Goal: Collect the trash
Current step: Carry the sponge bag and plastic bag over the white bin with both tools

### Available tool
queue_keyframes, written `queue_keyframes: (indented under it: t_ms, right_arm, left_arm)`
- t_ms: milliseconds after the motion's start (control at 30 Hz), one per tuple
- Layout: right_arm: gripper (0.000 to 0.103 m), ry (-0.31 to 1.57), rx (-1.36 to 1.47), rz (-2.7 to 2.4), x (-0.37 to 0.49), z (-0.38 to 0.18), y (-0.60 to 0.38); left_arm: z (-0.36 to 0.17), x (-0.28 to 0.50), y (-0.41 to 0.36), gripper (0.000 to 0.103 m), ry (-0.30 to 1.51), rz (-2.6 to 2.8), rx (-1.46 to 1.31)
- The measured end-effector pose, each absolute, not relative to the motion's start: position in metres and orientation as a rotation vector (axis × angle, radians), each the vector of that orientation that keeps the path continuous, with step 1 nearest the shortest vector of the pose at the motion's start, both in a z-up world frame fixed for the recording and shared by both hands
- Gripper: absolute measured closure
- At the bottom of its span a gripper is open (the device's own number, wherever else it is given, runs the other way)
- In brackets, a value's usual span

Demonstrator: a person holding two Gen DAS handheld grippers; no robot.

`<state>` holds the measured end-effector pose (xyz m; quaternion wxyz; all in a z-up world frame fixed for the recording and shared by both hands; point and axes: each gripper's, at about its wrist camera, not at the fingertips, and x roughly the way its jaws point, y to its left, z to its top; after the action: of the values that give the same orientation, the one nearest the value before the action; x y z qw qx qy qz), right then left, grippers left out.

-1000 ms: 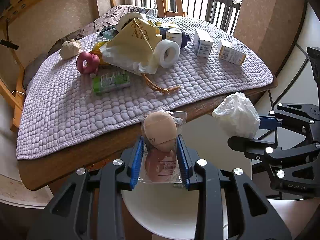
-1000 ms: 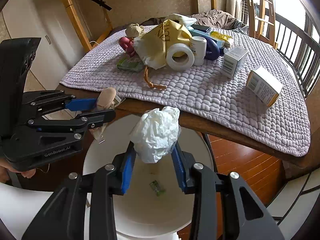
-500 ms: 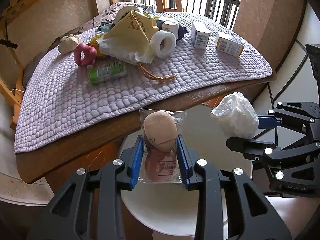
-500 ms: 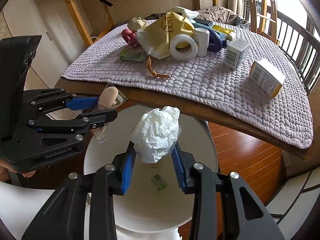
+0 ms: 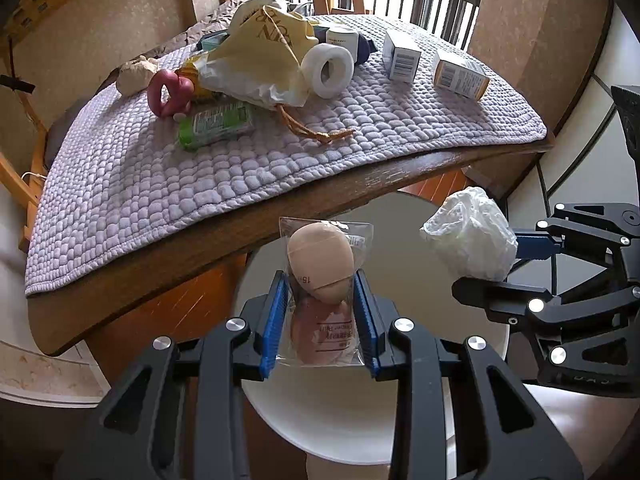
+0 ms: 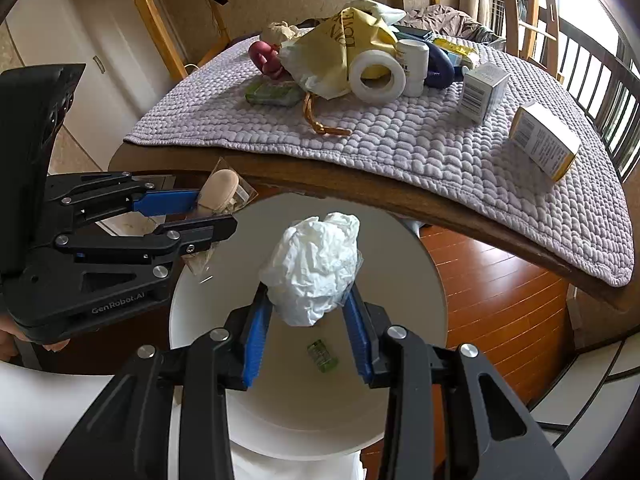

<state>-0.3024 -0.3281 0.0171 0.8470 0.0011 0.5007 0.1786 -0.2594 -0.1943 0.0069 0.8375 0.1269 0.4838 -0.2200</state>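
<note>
Left gripper [image 5: 321, 312] grasps bagged sponge [image 5: 320, 264]; right gripper [image 6: 307, 320] grasps crumpled white wrapper [image 6: 314, 268]. Both over white bin [image 6: 400, 248], beside surface [image 6: 360, 186] front edge.

A quilted lilac cloth mat [image 5: 280, 152], bumpy and matt, covers a wooden table [image 5: 224, 236] with a worn, dull edge. The floor [image 6: 492, 304] is glossy reddish wood. A white bin [image 6: 404, 248] looks like smooth, matt plastic. The left gripper [image 5: 322, 312] pinches a clear, shiny plastic packet [image 5: 326, 292] – a matt beige sponge inside. The right gripper [image 6: 306, 320] clamps crinkled white plastic wrap [image 6: 314, 266]; both have matt black bodies, ribbed blue pads [image 5: 274, 320] and bright metal screws
</note>
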Motion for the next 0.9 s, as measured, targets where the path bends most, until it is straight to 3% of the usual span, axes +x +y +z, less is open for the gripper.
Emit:
queue_keyframes:
  t_ms: [900]
  right_arm:
    - [0.067,1.172,-0.001,0.403,-0.294,-0.023,-0.312]
  left_arm:
    - [-0.024,-0.250,-0.190,0.068,1.104,-0.469,0.277]
